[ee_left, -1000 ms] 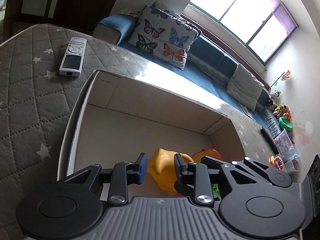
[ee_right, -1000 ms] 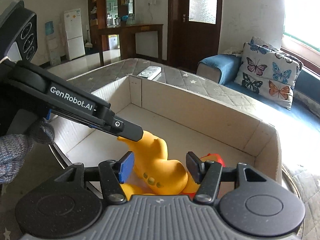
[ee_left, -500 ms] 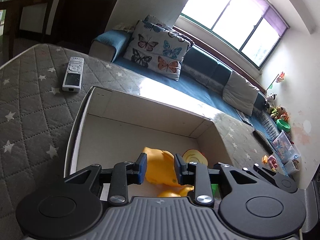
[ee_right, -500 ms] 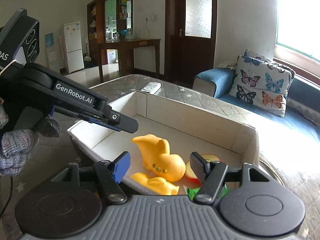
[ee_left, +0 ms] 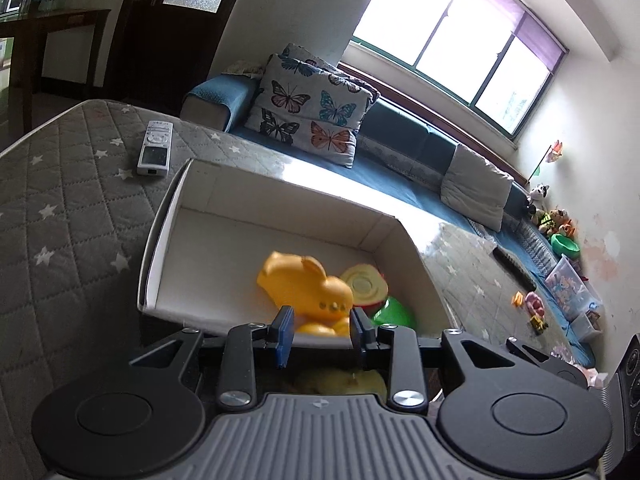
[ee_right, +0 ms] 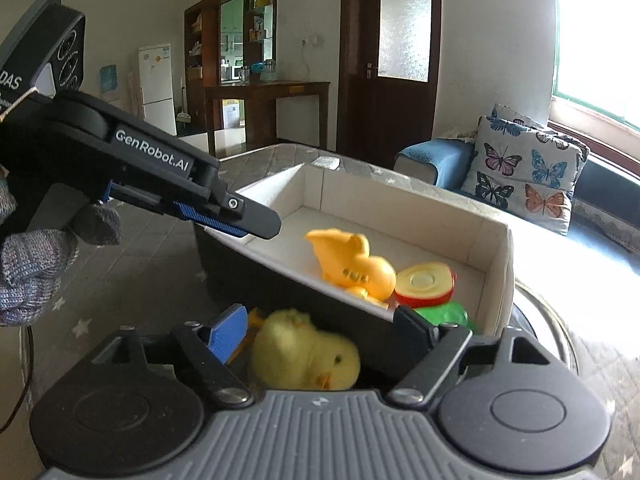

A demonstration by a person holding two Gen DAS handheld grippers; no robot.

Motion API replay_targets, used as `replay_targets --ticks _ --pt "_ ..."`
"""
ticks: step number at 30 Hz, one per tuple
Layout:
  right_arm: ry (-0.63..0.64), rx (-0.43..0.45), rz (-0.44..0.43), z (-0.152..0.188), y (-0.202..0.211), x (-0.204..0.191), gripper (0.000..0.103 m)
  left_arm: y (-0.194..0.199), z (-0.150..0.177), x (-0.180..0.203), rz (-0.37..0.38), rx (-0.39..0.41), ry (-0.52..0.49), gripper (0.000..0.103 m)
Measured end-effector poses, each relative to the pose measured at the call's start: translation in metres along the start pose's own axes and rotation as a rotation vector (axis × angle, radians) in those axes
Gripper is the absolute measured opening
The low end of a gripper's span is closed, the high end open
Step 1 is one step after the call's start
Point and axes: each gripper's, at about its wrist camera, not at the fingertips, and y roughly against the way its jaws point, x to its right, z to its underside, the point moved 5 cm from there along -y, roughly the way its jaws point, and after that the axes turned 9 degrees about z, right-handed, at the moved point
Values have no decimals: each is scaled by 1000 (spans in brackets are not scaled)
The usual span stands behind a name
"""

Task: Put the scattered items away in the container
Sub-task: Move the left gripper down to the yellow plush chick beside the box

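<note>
Both grippers are pulling back out of the white box [ee_right: 496, 248], its near wall now crossing ahead of their fingertips; a fuzzy yellow chick [ee_right: 304, 354] is coming into view between the right gripper's [ee_right: 320, 330] spread fingers, outside the box

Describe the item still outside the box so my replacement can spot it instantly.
Find the white cardboard box on the grey quilted mat. Just outside its near wall lies a fuzzy pale-yellow chick, between the right gripper's open fingers. The yellow toy inside is glossy plastic, not fuzzy.
</note>
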Motion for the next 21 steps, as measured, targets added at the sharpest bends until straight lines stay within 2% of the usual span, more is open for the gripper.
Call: replay_targets --ticks 10,21 --pt "-11 -50 -9 32 6 -12 88 6 31 3 -26 -32 23 33" --pt "-62 -69 8 46 4 -11 91 11 50 -3 -43 -39 55 33"
